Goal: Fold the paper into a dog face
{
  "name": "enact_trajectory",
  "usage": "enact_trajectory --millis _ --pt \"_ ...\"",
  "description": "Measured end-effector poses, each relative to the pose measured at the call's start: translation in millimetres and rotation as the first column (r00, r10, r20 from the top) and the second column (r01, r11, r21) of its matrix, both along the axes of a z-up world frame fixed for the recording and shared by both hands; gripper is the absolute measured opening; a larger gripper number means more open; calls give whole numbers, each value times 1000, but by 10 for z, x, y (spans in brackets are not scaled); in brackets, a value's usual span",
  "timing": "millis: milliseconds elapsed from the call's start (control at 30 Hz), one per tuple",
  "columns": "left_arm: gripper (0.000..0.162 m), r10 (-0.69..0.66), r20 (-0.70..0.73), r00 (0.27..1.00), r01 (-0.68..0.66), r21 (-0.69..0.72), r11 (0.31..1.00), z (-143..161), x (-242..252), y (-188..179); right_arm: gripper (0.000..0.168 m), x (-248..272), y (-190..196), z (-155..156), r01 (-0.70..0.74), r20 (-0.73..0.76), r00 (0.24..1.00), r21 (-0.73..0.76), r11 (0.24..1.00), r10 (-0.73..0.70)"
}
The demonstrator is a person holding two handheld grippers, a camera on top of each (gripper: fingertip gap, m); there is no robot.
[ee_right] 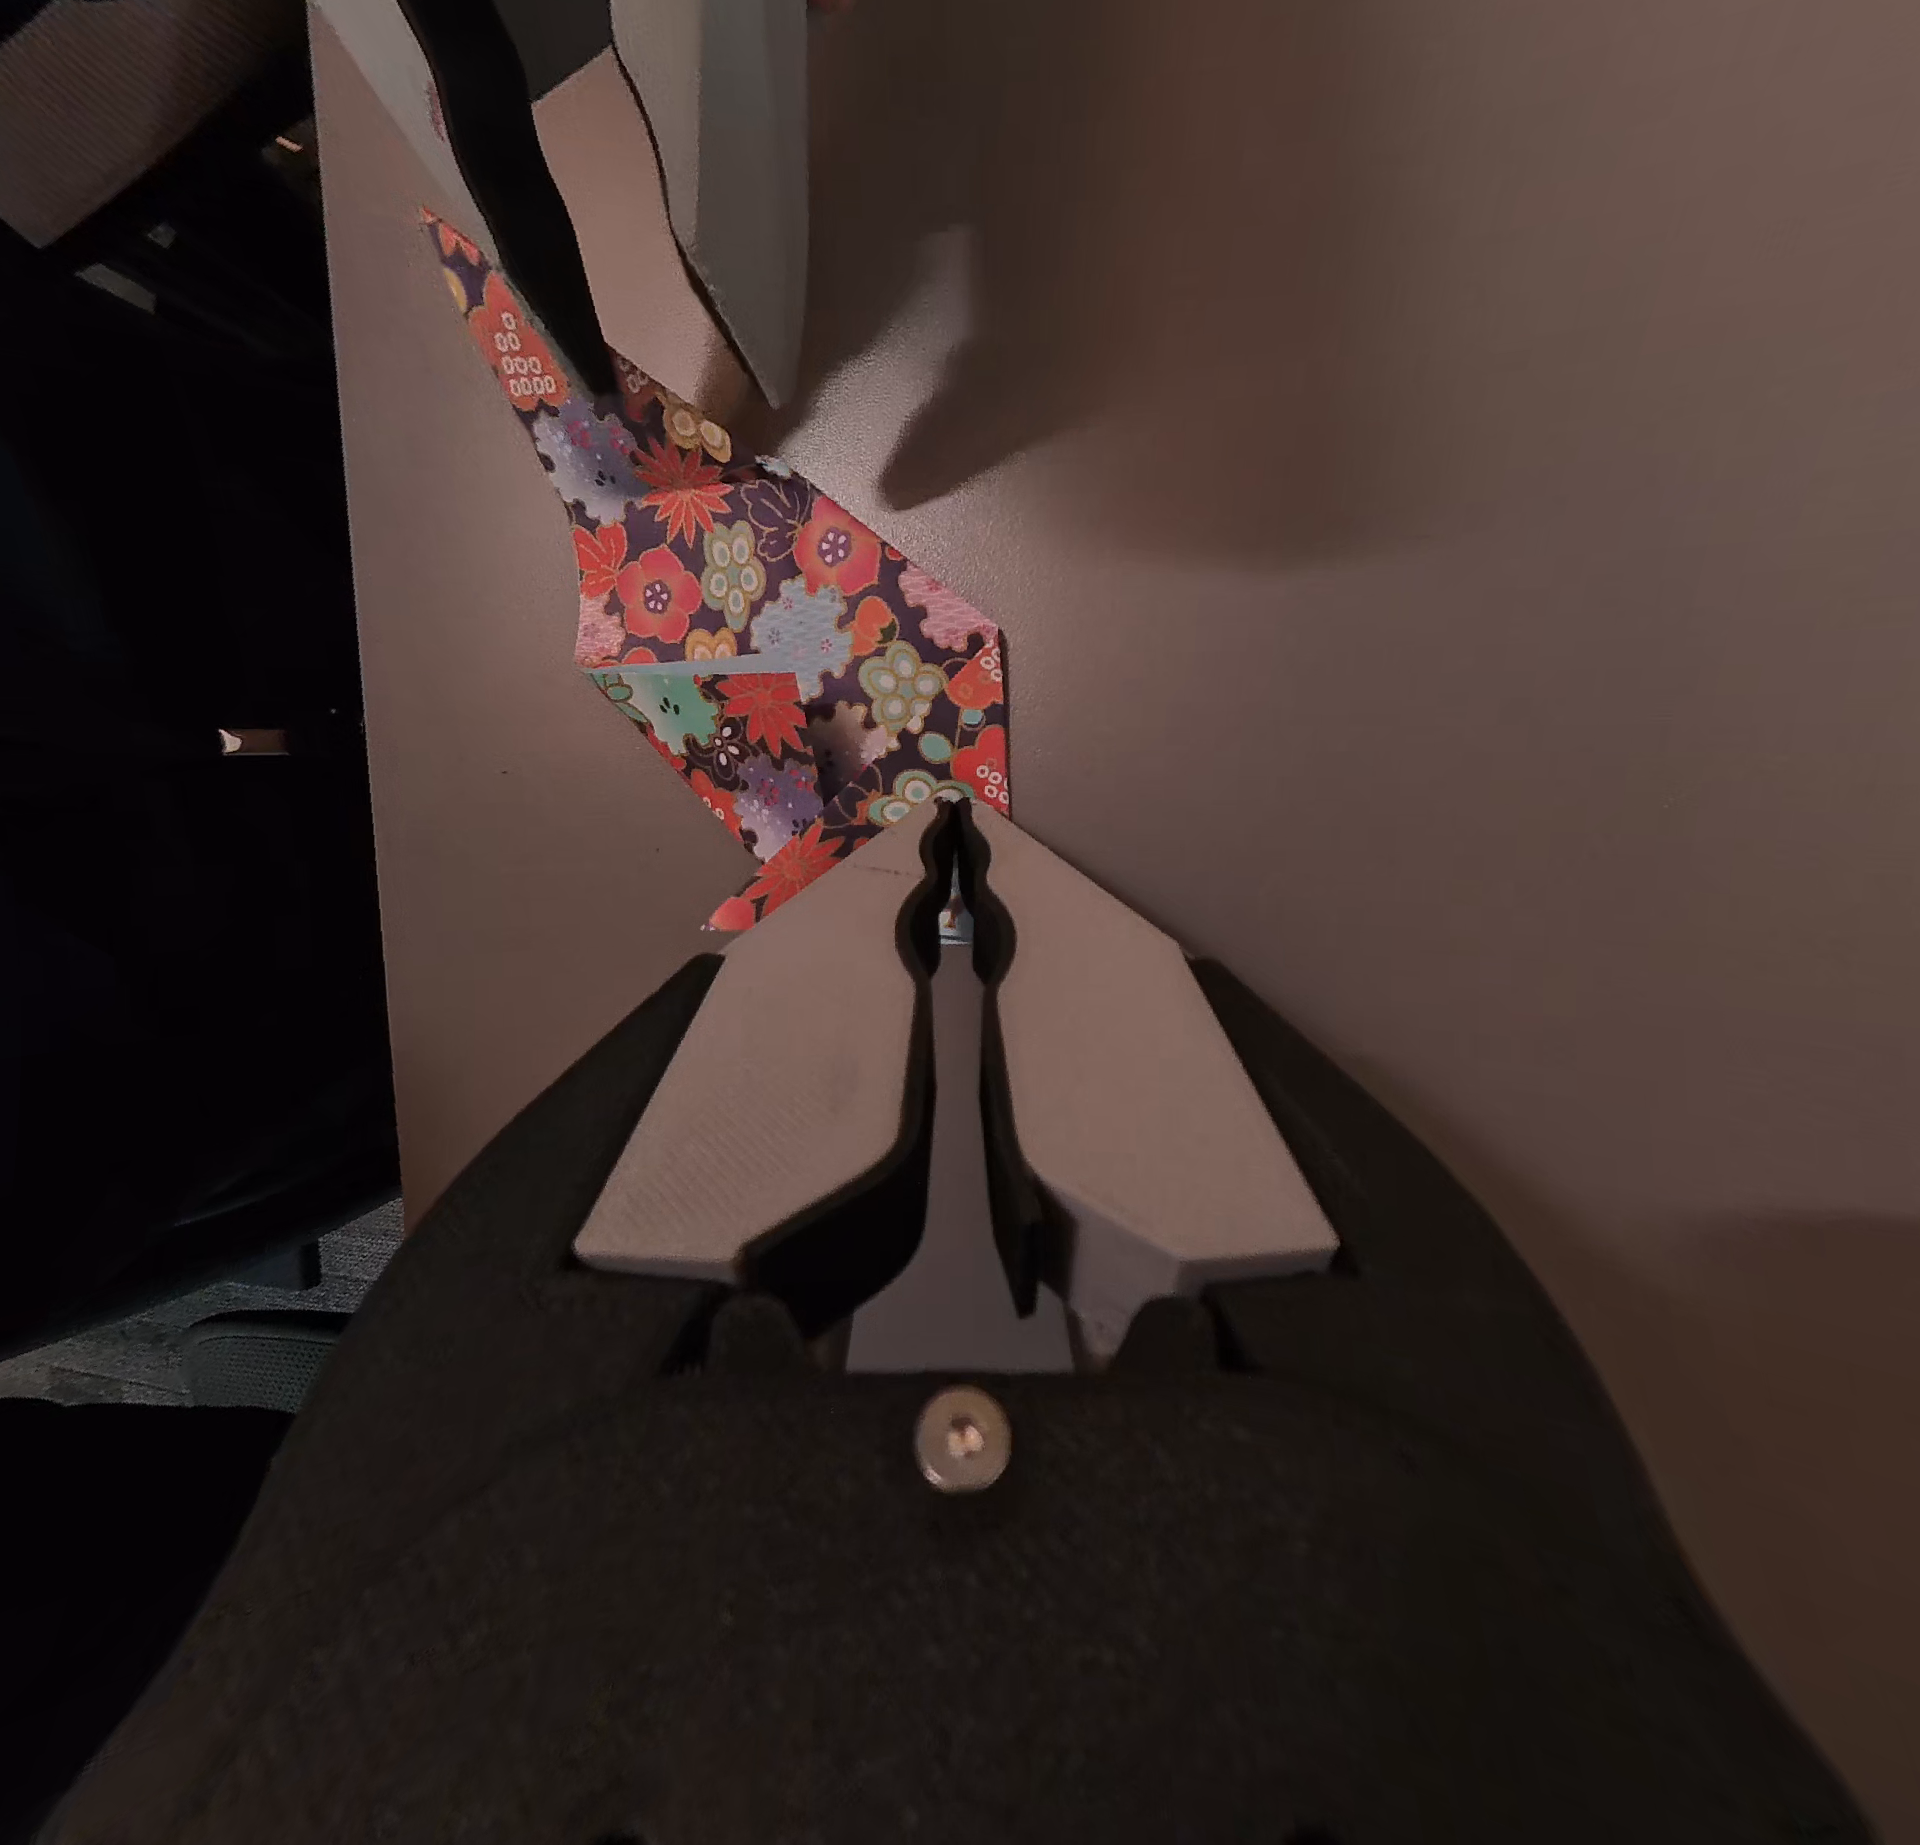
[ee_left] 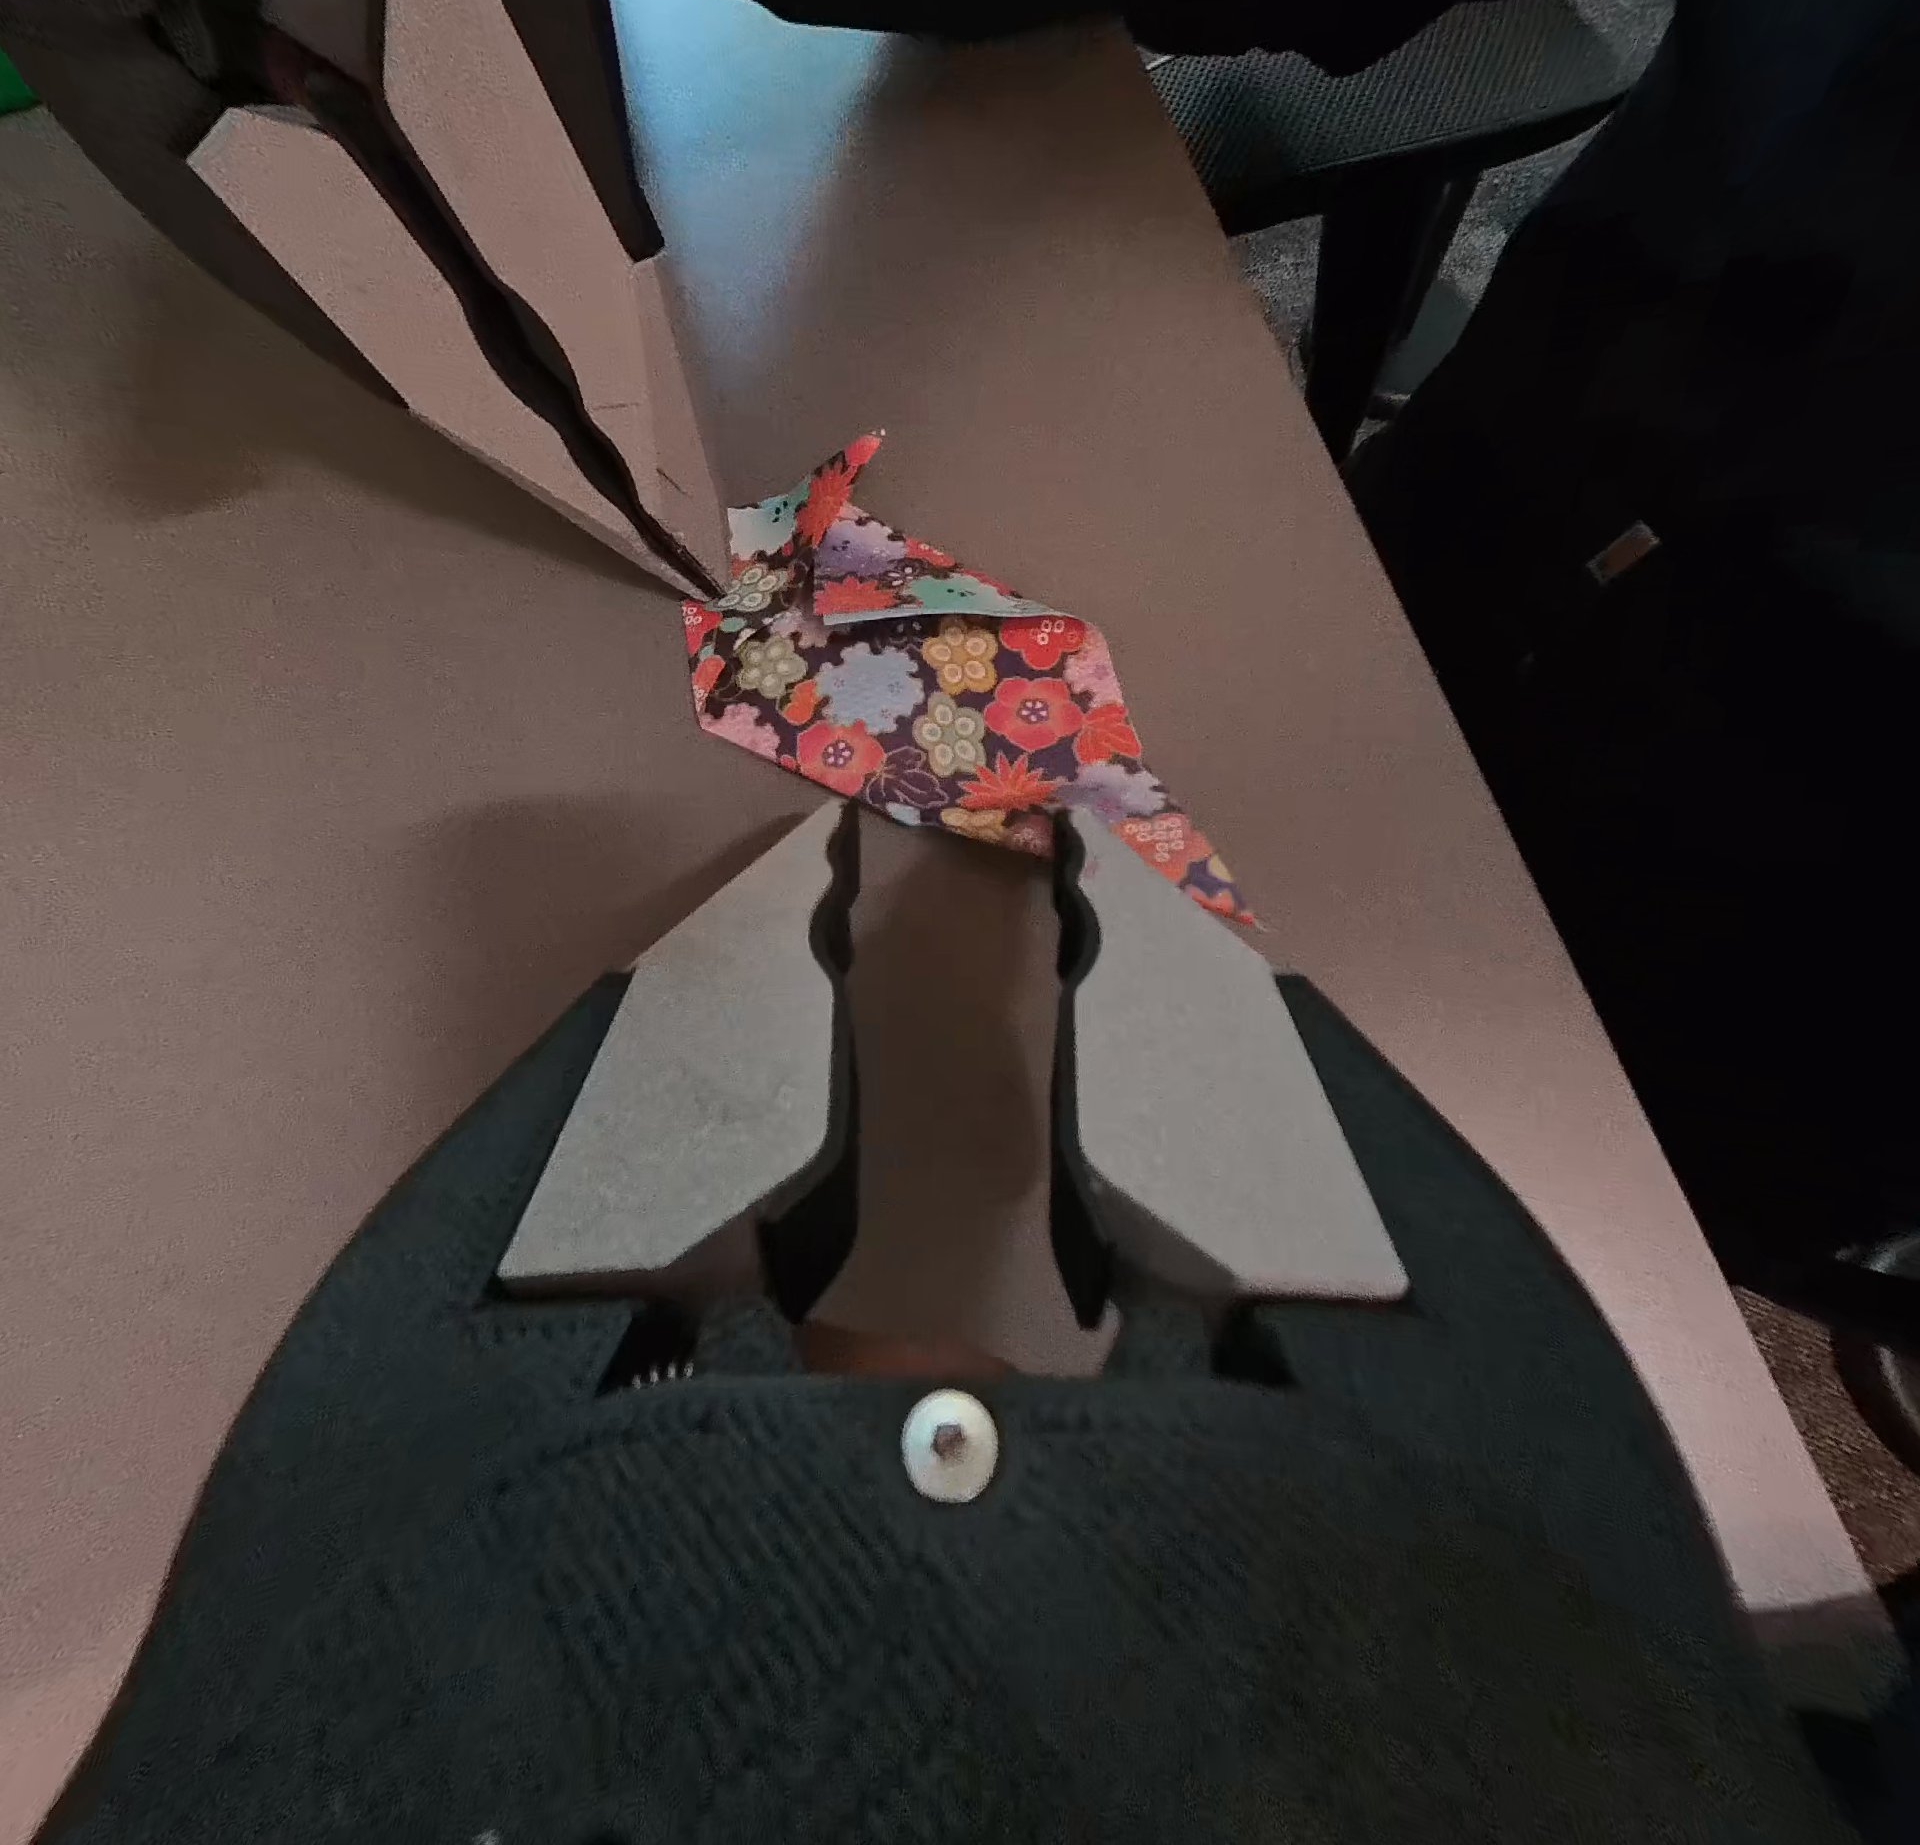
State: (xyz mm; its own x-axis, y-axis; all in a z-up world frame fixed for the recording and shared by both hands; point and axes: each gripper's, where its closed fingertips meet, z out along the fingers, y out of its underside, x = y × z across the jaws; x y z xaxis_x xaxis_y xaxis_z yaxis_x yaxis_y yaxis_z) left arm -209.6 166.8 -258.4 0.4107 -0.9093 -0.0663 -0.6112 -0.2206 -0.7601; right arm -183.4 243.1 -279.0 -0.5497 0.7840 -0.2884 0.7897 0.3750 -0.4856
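The floral folded paper [ee_left: 914, 694] lies flat on the beige table [ee_left: 312, 652], close to its edge. One pointed flap sticks out toward me and another stands up at the far end. My left gripper [ee_left: 951, 824] is open over the paper's near edge, and its right fingertip [ee_left: 1062, 829] touches the paper. My right gripper [ee_right: 951, 810] is shut on a corner flap of the paper [ee_right: 748, 632]. It also shows in the left wrist view [ee_left: 715, 588], coming in from the upper left. The left gripper [ee_right: 686, 393] shows at the top of the right wrist view.
The table edge [ee_left: 1455, 756] runs diagonally just right of the paper. Beyond it are a dark office chair [ee_left: 1403, 133] and a person's dark clothing [ee_left: 1714, 652]. Bare table [ee_right: 1351, 756] spreads on the other side of the paper. My hands' fingertips stand some 9 cm from each other.
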Motion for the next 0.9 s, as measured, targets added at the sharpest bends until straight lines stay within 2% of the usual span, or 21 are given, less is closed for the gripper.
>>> enact_trajectory --millis 300,500,900 --pt "39 11 52 999 -14 49 999 172 -142 -127 0 -1 0 0 3 4 1000 -9 1000 -3" --pt "36 -88 -22 996 89 29 996 15 104 -200 0 -1 0 0 5 7 1000 -16 1000 -5" --pt "28 -169 11 986 168 54 984 -8 343 -198 0 -5 -21 1 4 11 1000 -27 1000 -4"
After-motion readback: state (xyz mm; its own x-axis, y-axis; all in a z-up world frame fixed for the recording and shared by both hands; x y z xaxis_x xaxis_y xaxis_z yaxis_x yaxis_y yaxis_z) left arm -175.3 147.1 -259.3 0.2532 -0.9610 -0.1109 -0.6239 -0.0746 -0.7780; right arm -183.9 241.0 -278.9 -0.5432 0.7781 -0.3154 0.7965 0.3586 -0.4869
